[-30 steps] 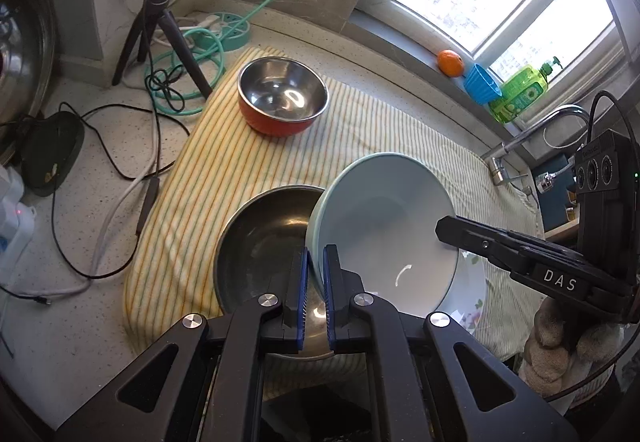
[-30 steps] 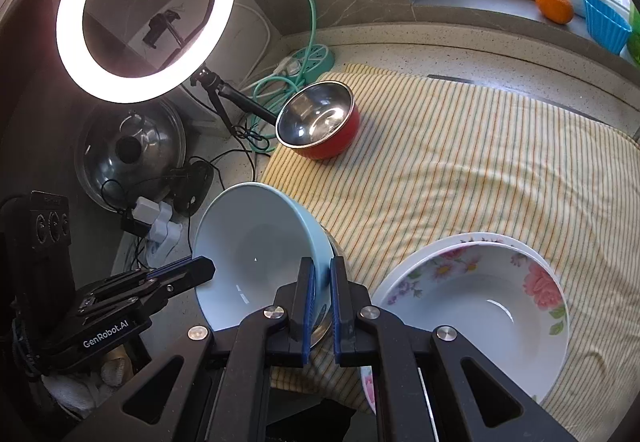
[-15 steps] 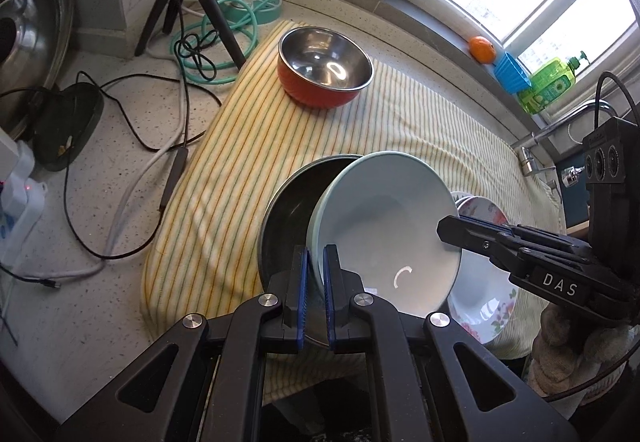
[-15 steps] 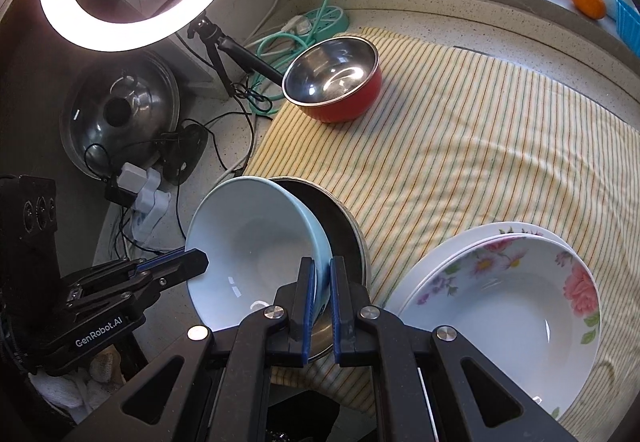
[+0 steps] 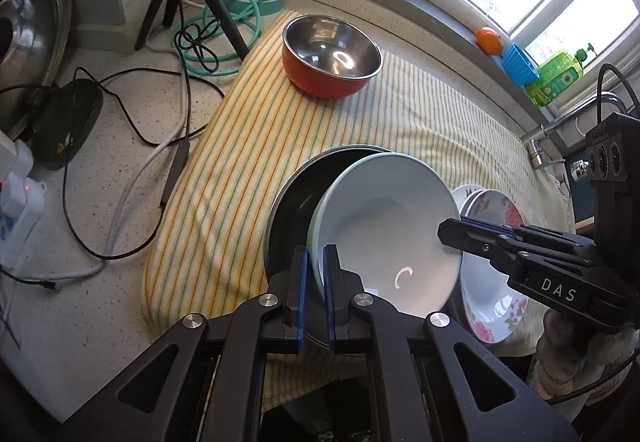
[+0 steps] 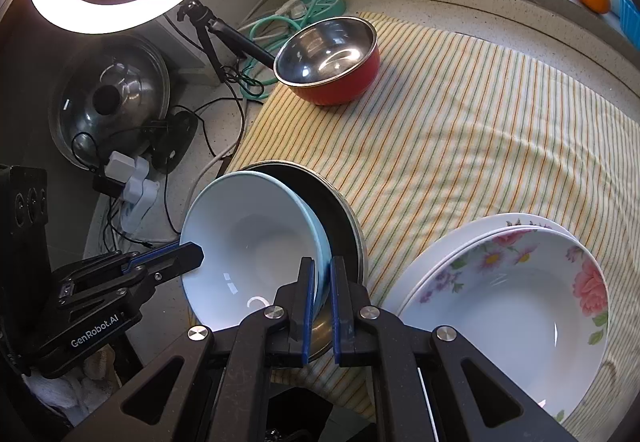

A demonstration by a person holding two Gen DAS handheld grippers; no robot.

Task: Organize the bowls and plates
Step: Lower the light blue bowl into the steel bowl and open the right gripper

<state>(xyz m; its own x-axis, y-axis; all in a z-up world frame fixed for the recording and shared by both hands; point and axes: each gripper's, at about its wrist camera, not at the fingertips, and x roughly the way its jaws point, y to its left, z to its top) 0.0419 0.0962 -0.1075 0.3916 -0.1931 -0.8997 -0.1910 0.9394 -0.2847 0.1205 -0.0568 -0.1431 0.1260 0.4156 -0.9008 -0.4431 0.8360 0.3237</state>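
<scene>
Left wrist view: my left gripper (image 5: 313, 282) pinches the near rim of the pale blue bowl (image 5: 384, 226), its blue pads pressed on either side of the rim. My right gripper (image 5: 450, 232) comes in from the right and clamps the opposite rim, so the bowl hangs tilted between the two. Its lower side sits within the dark metal pan (image 5: 292, 202), which rests on the striped cloth (image 5: 248, 146). I cannot tell whether the bowl touches the pan's floor. Just right of the pan lie the stacked floral plates (image 5: 496, 282). Farther back on the cloth stands the red steel bowl (image 5: 330, 56), well apart from the rest.

From the right wrist, my right gripper (image 6: 322, 284) is closed on the pale blue bowl's (image 6: 248, 238) rim, the left gripper (image 6: 192, 256) biting the far edge. The floral plates (image 6: 508, 282) lie just beside the pan (image 6: 340, 218).
</scene>
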